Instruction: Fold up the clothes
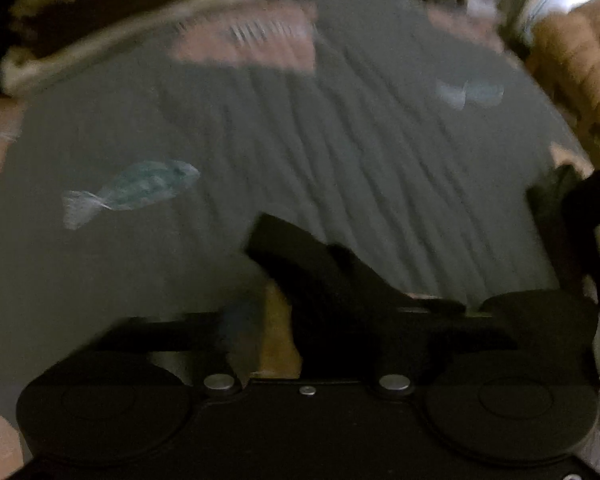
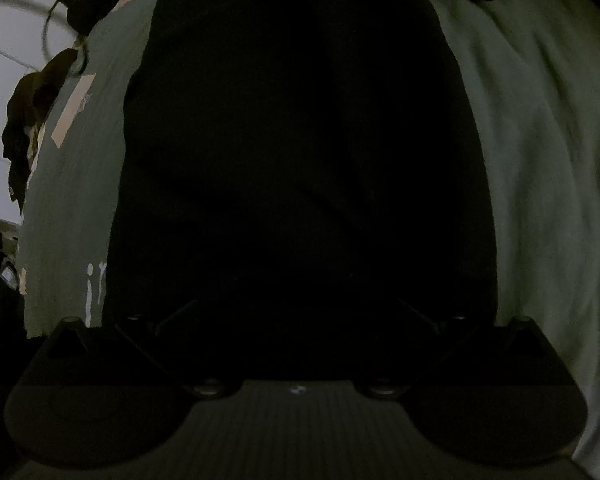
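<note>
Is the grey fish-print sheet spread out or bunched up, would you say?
Spread out: the fish-print sheet lies flat across the left wrist view, with only shallow wrinkles.

We see motion blur smear the left wrist view, while a black garment (image 2: 300, 140) hides the right gripper's (image 2: 300, 312) fingertips in darkness.
</note>
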A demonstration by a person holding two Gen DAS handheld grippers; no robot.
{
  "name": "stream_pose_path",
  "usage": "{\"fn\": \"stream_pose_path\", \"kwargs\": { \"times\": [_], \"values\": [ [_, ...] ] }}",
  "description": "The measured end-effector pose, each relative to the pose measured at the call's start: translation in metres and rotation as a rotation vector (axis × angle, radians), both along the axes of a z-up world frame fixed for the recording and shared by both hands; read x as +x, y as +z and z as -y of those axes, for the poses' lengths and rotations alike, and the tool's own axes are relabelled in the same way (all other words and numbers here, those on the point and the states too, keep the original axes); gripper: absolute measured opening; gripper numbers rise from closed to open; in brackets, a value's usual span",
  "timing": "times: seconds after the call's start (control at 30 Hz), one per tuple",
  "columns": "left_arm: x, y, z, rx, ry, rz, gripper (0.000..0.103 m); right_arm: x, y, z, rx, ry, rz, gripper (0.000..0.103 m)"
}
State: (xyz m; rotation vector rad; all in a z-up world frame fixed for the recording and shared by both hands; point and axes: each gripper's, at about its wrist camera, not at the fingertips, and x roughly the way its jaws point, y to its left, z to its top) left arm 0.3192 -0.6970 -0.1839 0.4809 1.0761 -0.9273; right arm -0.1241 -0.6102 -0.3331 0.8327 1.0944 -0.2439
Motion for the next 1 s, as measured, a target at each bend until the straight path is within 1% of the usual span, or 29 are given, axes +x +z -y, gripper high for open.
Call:
{"fn": "stream_pose_path", "kwargs": {
  "times": [0.03, 0.1, 0.17, 0.2, 0.23, 0.3, 0.37, 0.47, 0.6, 0.63, 0.7, 0.8, 0.87, 0.97, 1.0],
  "values": [
    [-0.007, 0.006, -0.014, -0.029, -0.013, -0.003, 0.086, 0.0, 0.0, 0.0, 0.002, -0.004, -0.001, 0.103],
    [-0.023, 0.011, -0.038, -0.075, -0.029, -0.042, 0.086, 0.001, 0.0, 0.0, 0.004, -0.007, -0.004, 0.103],
    [-0.047, 0.011, -0.053, -0.128, -0.085, -0.098, 0.082, 0.001, 0.001, -0.002, -0.005, 0.0, -0.012, 0.103],
    [-0.06, 0.009, -0.056, -0.151, -0.116, -0.129, 0.075, 0.002, 0.001, -0.002, -0.008, 0.001, -0.017, 0.103],
    [-0.076, 0.003, -0.052, -0.157, -0.148, -0.163, 0.07, 0.003, 0.001, -0.003, -0.01, 0.0, -0.021, 0.103],
    [-0.107, -0.009, -0.042, -0.165, -0.211, -0.226, 0.069, 0.004, 0.001, -0.004, -0.013, 0.001, -0.025, 0.103],
    [-0.13, -0.029, -0.019, -0.126, -0.256, -0.228, 0.069, 0.004, 0.001, -0.006, -0.017, 0.001, -0.027, 0.103],
    [-0.139, -0.077, 0.023, -0.027, -0.216, -0.223, 0.069, 0.0, 0.002, -0.005, -0.023, 0.004, -0.023, 0.103],
    [-0.137, -0.139, 0.051, 0.084, -0.153, -0.26, 0.07, -0.001, 0.0, -0.007, -0.031, 0.005, -0.016, 0.103],
    [-0.137, -0.152, 0.057, 0.108, -0.141, -0.266, 0.073, -0.001, 0.0, -0.008, -0.035, 0.008, -0.015, 0.103],
    [-0.142, -0.147, 0.058, 0.11, -0.151, -0.24, 0.077, -0.002, 0.0, -0.008, -0.037, 0.009, -0.014, 0.103],
    [-0.147, -0.13, 0.05, 0.112, -0.171, -0.212, 0.076, -0.005, 0.002, -0.006, -0.034, 0.008, -0.015, 0.103],
    [-0.148, -0.109, 0.037, 0.066, -0.183, -0.224, 0.075, -0.006, 0.005, -0.005, -0.025, 0.0, -0.014, 0.103],
    [-0.164, -0.074, 0.017, -0.048, -0.214, -0.264, 0.075, -0.012, 0.008, -0.002, -0.003, -0.025, -0.01, 0.103],
    [-0.174, -0.07, 0.016, -0.065, -0.233, -0.279, 0.075, -0.014, 0.008, -0.002, 0.0, -0.028, -0.012, 0.103]
  ]
}}
